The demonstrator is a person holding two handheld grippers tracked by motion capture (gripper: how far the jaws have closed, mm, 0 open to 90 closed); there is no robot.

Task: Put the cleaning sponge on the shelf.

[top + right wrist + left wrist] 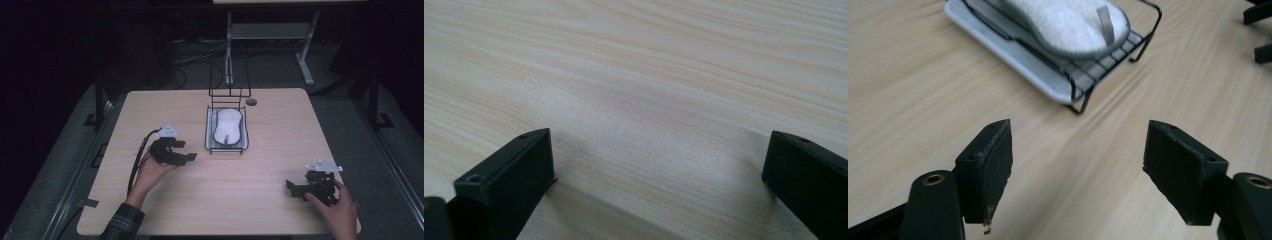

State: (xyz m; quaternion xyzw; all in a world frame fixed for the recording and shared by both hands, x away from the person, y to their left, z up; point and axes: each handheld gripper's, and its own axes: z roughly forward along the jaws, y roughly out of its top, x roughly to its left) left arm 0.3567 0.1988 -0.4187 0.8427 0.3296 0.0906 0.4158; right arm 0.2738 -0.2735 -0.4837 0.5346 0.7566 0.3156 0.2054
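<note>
A black wire rack [227,142] on a white tray [1013,57] stands at the middle of the wooden table [215,200]. A white oval sponge-like pad [228,125] with a grey strap [1105,22] lies on the rack. My left gripper [187,152] is held left of the rack, open, its jaws pointing toward the rack's near corner. In the left gripper view the pad [1068,20] lies ahead of the empty jaws. My right gripper [295,189] hovers low over the table's front right, open, with bare wood between its jaws.
An upright black wire frame [229,87] rises at the rack's far end. A small round grey fitting [251,101] sits in the table near the back edge. White desk legs [305,60] and cables lie on the floor beyond.
</note>
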